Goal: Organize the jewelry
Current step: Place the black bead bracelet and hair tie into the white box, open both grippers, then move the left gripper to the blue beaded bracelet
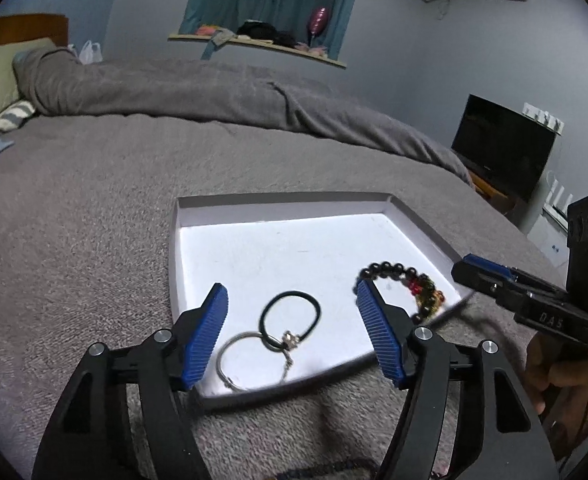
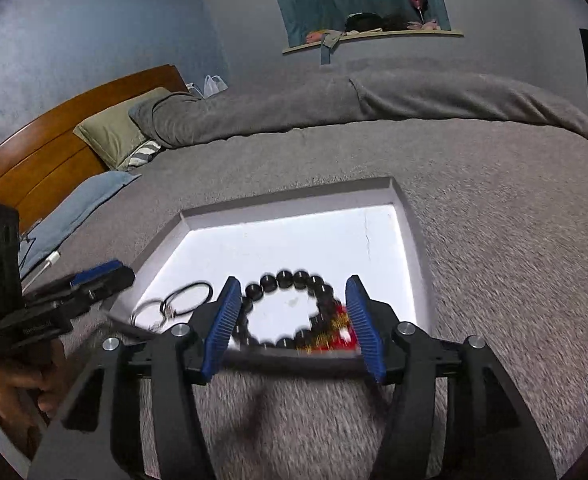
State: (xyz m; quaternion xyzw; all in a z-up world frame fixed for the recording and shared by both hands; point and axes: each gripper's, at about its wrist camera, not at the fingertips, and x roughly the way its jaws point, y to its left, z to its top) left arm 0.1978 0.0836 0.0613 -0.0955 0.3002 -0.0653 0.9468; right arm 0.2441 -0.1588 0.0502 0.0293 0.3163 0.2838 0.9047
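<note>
Right wrist view: right tongs [image 2: 294,322] spread over the bead bracelet [image 2: 289,312] in the white tray [image 2: 408,216]; lower gently, pinch one side. Left tongs [image 1: 291,330] spread.

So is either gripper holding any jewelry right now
No. The left gripper and right gripper are both open; the beaded bracelet lies in the tray.
</note>
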